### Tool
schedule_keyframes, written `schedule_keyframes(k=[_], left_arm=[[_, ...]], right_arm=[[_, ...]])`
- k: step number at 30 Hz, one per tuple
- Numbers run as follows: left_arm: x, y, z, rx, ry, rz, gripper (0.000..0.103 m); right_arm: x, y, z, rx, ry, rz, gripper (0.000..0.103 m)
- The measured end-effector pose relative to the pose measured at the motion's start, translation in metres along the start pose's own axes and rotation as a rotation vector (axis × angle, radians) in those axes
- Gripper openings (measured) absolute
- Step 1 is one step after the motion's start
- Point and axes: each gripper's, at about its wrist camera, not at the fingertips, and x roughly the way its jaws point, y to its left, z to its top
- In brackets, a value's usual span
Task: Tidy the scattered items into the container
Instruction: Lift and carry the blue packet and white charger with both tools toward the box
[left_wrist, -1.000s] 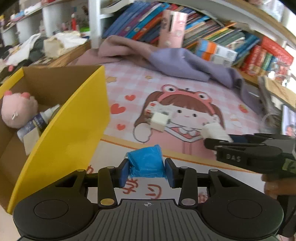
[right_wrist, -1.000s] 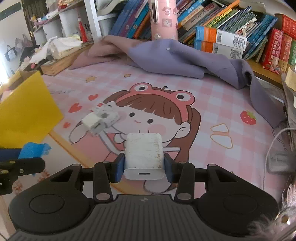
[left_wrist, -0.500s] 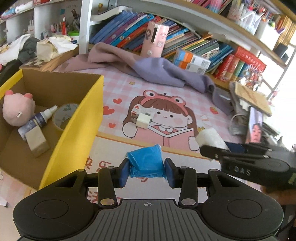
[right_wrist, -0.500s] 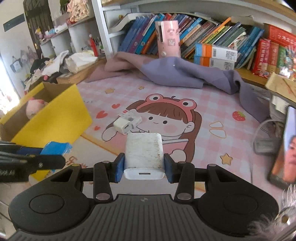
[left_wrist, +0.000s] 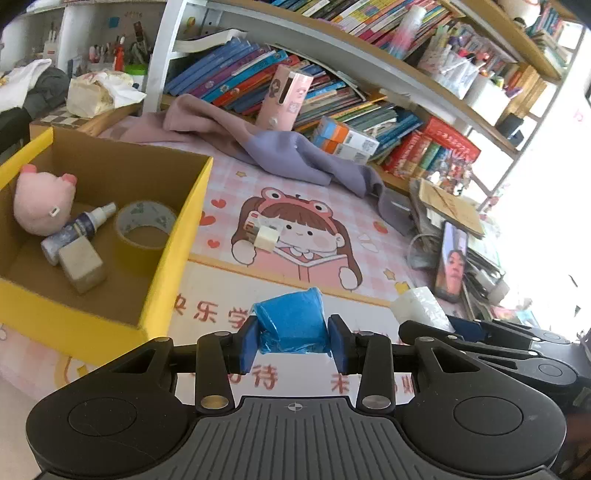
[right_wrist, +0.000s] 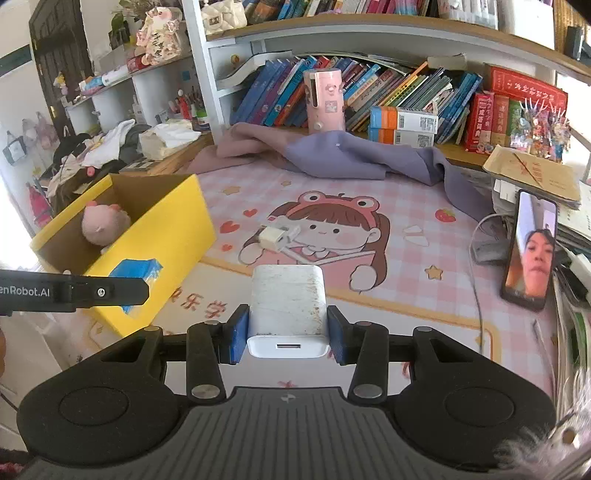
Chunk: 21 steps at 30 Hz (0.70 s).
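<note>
Left wrist view: the left hand-held gripper (left_wrist: 291, 341) clasps a blue packet (left_wrist: 290, 323) beside the yellow box (left_wrist: 166, 277). Right wrist view: the right hand-held gripper (right_wrist: 284, 339) clasps a white charger (right_wrist: 288, 306) above the mat (right_wrist: 424, 295).

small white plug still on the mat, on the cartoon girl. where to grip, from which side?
Take the white plug by its blocky cream body, jaws across its two flat sides, coming down from above at a slant. It lies flat on the mat with open space around it. Another small boxy piece sits against its far-left end, so close on the nearer cube only. Both grippers are full now.
</note>
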Motion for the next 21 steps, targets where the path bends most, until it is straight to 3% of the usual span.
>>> schedule_keyframes(k=[8, 21], left_arm=[[-0.048, 0.03, -0.027, 0.026, -0.026, -0.018, 0.037], [-0.115, 0.091, -0.079, -0.042, -0.015, -0.017, 0.037]], right_arm=[[-0.028, 0.051, -0.024, 0.026, -0.013, -0.035, 0.041], [-0.062, 0.142, -0.081, 0.036, 0.029, -0.022, 0.041]])
